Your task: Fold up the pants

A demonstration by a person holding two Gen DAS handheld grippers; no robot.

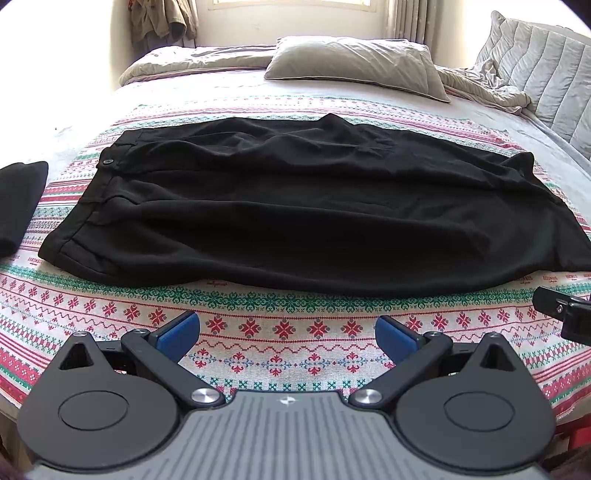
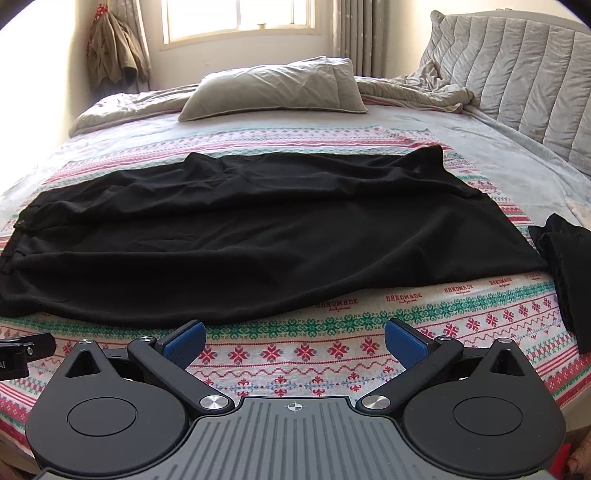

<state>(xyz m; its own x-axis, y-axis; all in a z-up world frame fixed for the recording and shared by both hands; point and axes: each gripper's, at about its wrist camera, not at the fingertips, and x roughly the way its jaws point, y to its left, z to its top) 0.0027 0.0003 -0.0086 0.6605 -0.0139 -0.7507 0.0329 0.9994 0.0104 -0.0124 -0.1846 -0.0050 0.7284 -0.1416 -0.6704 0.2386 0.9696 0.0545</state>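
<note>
The left tool (image 1: 288, 332) is spread wide and holds nothing, poised above the patterned blanket (image 1: 258, 325) just short of the near edge of the black pants (image 1: 295, 206). The right tool (image 2: 295, 338) is likewise spread and empty. The pants lie flat across the blanket, waistband (image 1: 99, 184) to the left, hems to the right; they seem already doubled leg over leg, though the dark cloth hides the layers.

To fold well, each tool should pinch every layer at 1 end and bring the hems over to the waistband, keeping the near edge aligned.

The bed is soft, so bite shallowly or the blanket comes too. 1 pillow (image 2: 269, 88) lies beyond, under a sunlit window (image 2: 236, 18); another dark garment (image 2: 565, 258) sits just right of the hems.
</note>
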